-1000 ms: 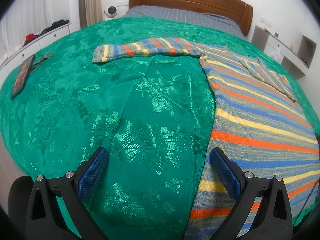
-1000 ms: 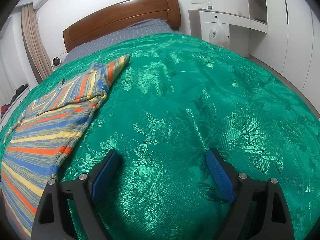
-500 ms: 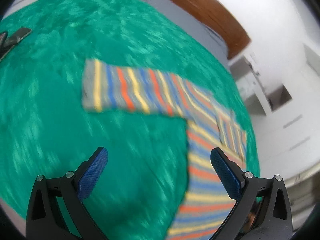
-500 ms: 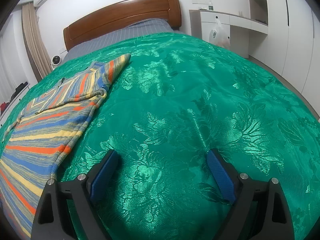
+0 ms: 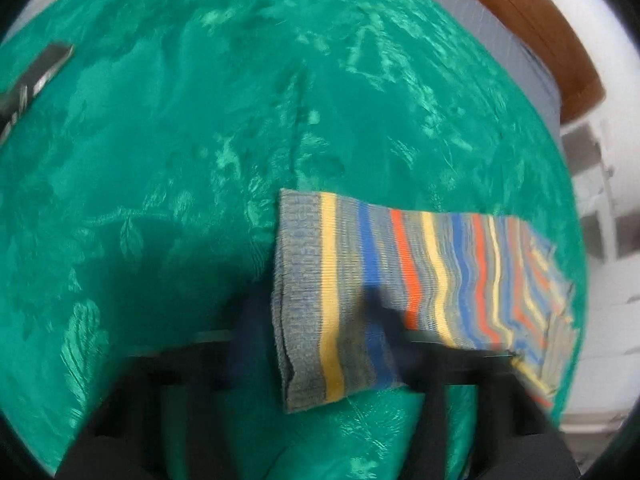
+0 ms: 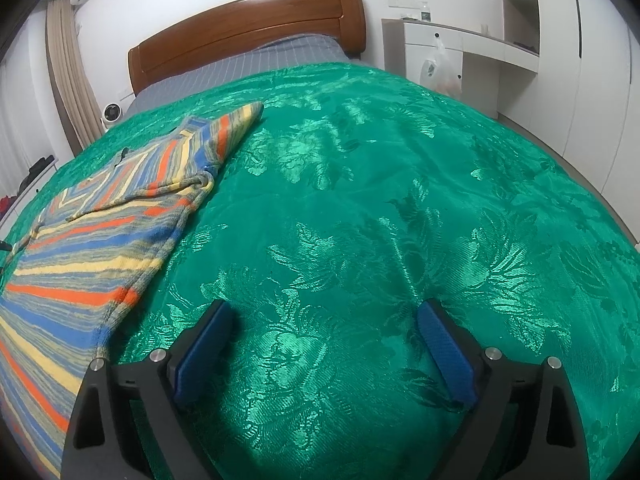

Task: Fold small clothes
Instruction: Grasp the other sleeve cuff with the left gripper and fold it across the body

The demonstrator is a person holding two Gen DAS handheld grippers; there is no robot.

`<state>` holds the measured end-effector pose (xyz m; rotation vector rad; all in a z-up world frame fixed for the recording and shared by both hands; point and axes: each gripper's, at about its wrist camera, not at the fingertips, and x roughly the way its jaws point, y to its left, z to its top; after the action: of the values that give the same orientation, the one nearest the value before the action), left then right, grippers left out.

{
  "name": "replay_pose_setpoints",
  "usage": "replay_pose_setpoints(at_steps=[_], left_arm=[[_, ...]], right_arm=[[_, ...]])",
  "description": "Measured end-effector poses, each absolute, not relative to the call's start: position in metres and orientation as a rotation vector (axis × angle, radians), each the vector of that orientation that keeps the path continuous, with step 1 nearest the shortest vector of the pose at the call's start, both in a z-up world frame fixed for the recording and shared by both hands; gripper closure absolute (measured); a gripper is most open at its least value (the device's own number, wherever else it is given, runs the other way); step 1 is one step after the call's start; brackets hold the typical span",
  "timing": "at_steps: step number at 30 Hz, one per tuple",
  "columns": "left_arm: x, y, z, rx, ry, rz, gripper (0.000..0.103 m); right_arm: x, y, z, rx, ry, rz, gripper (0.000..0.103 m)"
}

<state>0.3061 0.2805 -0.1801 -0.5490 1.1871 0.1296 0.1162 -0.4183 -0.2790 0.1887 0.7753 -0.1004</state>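
Closing on the cuff end of a sleeve (image 5: 320, 304), the jaws of the left gripper (image 5: 316, 356) are seen blurred at the near edge of the left wrist view; the sleeve end lies between them, but whether the pads already press on it cannot be told. The sleeve's long axis is seen to run from the cuff away to the right, toward the body of the striped sweater (image 6: 92, 248). The left hand is thus judged much the nearer to the sleeve. The right gripper (image 6: 324, 344) is held spread wide and empty over bare green bedspread (image 6: 400, 200), with the sweater lying to its left, just beside the left finger. The sweater is knitted in grey, blue, yellow and orange stripes and lies flat, one sleeve already laid across its chest. Farther off, a wooden headboard (image 6: 248, 28) is seen.
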Motion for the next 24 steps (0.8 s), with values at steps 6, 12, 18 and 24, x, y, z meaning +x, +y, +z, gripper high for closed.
replay_pose_setpoints(at_steps=[6,12,18,24], left_arm=[[0.321,0.215,-0.111,-0.302,1.109,0.043,0.102],[0.341,0.072,-0.028,-0.102,0.992,-0.172,0.102],[0.351,-0.083,-0.033,0.015,0.993,-0.350,0.102],[0.339,-0.167,-0.102,0.012,1.105,-0.398,0.041]], right_arm=[[0.118,-0.418,-0.278,0.188,0.773,-0.100,0.009],[0.117,-0.419,-0.277,0.190,0.771,-0.097,0.009],[0.117,-0.419,-0.277,0.189,0.771,-0.097,0.009],[0.117,-0.420,-0.277,0.190,0.770,-0.096,0.009]])
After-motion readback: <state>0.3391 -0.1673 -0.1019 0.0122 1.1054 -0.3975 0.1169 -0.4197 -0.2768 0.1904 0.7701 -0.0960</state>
